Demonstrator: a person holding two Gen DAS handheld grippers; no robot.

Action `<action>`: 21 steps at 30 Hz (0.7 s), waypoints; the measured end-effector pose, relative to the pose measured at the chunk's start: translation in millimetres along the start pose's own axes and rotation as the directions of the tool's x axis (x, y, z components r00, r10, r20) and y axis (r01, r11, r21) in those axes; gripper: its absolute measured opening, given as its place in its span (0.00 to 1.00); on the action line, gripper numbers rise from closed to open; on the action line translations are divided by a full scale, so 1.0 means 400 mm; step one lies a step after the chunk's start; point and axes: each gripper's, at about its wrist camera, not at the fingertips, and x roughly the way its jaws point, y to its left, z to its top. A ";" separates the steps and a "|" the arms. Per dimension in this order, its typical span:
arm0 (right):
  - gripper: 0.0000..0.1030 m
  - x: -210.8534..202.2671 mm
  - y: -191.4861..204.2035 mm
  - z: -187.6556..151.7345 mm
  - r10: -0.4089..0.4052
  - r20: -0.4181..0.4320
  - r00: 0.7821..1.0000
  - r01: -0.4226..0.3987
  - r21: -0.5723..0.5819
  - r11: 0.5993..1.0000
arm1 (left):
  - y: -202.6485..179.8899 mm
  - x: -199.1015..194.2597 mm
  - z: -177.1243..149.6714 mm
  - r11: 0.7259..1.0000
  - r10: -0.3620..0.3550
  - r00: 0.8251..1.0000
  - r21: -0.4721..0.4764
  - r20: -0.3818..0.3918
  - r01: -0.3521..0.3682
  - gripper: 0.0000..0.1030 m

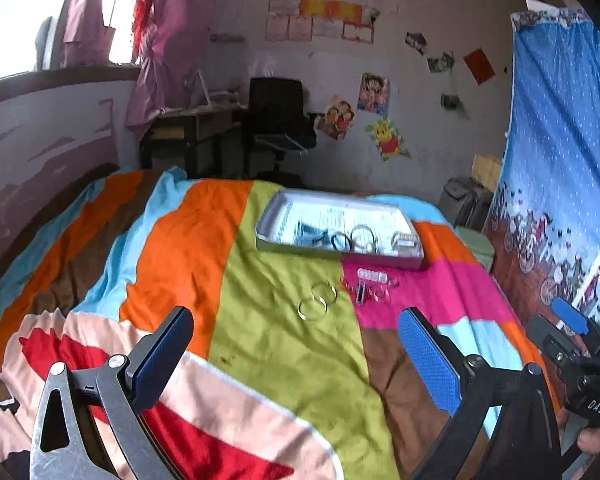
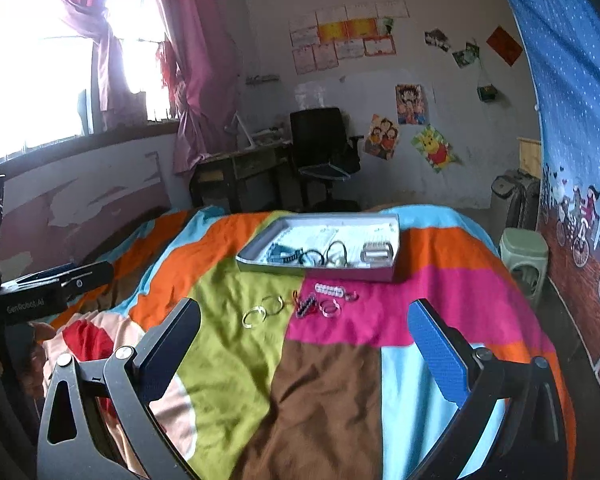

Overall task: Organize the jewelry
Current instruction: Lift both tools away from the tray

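Both the left gripper point(image 1: 296, 344) and right gripper point(image 2: 304, 336) hang with jaws spread, empty, over the bedspread point(image 2: 324, 400). Only the right view's lower centre shows the beaded bracelet point(image 2: 306, 306) crisply; the tray point(image 1: 380, 258) sits mid-frame.

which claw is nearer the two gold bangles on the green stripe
Left, though narrowly. The left claw sits almost straight behind the gold bangles; the right claw sits back and further right of them.

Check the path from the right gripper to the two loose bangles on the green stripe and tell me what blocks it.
Nothing visible does. The right gripper is open and empty, with only bare bedspread between it and the bangles. The tray lies beyond them.
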 end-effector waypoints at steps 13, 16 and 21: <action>0.99 0.096 -0.035 -0.050 -0.003 -0.184 0.983 0.013 0.054 0.998 | -0.013 0.064 -0.028 0.998 0.050 0.990 0.048 -0.132 -0.044 1.00; 0.99 0.117 -0.038 -0.044 -0.002 -0.193 0.981 0.012 0.054 0.998 | -0.010 0.081 -0.022 0.998 0.056 0.987 0.041 -0.149 -0.050 1.00; 0.99 0.149 -0.045 -0.013 0.002 -0.179 0.984 0.005 0.039 0.999 | -0.006 0.119 -0.003 0.997 0.066 0.986 0.039 -0.154 -0.060 1.00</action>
